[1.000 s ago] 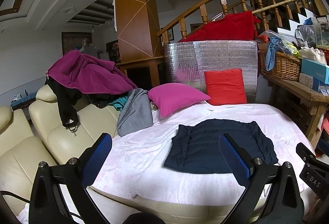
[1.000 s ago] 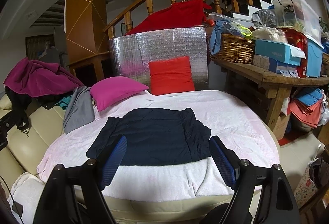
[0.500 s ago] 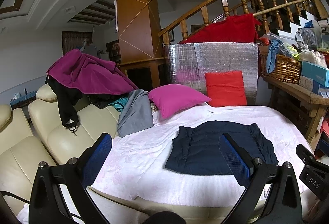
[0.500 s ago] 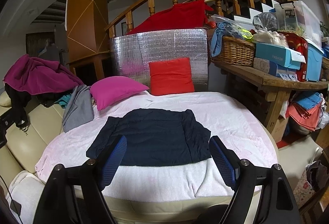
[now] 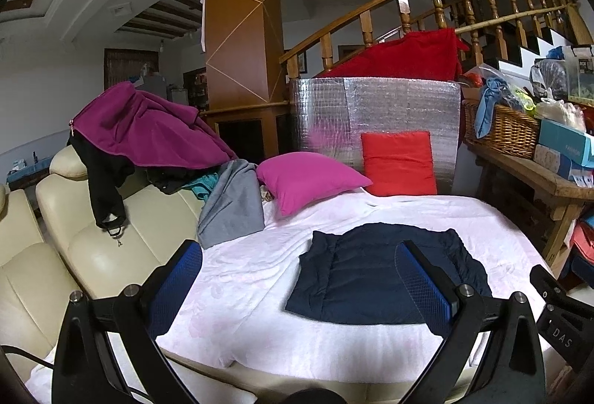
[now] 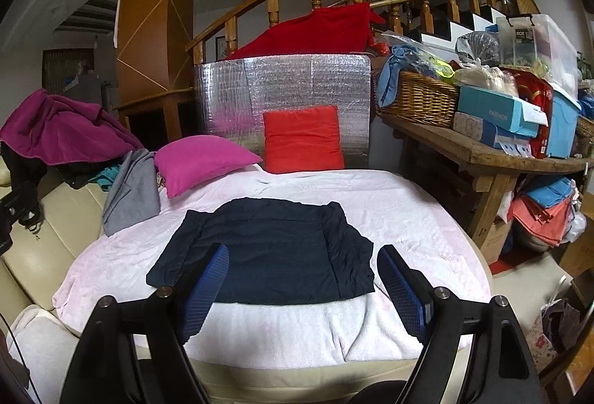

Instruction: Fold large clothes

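Left wrist view: the left gripper (image 5: 297,277) is held above the near edge of the pink blanket (image 5: 230,289), jaws spread wide with nothing between the blue pads and no contact with any cloth. The dark navy garment (image 5: 371,277) lies flat on the blanket, right of centre, its two sides already turned inward to form a rough rectangle. A grey garment (image 5: 232,207) hangs over the cream sofa (image 5: 92,255) at the left, with a magenta jacket (image 5: 148,129) piled behind it; a magenta pillow (image 5: 304,179) and a red cushion (image 5: 399,162) sit at the far end. Right wrist view: the right gripper (image 6: 302,289) is also wide open and empty, poised over the near hem of the navy garment (image 6: 267,248), which here lies centred between the pads but below them, untouched. Judged from this layout, the side folds are complete and the lengthwise fold is the step in hand. The next move probably calls for lowering both grippers to the near hem, one at each corner, closing on the fabric and carrying it toward the far edge, kept level to avoid disturbing the tucked sides.
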`<action>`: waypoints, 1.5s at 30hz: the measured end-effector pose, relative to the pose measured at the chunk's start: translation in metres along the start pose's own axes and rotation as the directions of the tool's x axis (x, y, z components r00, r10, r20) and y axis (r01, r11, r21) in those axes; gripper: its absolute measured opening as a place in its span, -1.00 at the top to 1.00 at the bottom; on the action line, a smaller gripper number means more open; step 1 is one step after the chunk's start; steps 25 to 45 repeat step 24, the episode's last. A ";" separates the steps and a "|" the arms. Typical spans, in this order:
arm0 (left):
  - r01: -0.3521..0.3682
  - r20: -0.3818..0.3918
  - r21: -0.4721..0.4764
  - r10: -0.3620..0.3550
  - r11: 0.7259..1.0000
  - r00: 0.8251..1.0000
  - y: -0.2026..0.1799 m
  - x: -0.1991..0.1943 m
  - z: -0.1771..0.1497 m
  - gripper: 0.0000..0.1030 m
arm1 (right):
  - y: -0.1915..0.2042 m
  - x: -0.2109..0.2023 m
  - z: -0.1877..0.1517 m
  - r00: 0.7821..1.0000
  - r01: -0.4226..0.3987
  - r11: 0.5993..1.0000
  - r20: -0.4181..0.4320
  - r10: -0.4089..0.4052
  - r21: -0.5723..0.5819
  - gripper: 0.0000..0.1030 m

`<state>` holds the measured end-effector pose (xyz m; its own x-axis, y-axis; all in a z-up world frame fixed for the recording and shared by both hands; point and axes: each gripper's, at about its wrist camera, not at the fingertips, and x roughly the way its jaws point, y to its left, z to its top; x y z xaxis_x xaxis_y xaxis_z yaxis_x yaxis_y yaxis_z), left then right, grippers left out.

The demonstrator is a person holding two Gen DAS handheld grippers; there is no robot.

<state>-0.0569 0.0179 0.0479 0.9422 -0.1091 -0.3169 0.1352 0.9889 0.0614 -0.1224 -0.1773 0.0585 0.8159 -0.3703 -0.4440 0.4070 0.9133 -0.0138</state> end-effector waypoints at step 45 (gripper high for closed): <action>0.063 -0.136 -0.038 -0.067 0.997 0.988 0.016 0.130 0.009 -1.00 | -0.010 0.122 0.035 0.998 0.038 0.999 -0.051 -0.039 -0.010 -0.65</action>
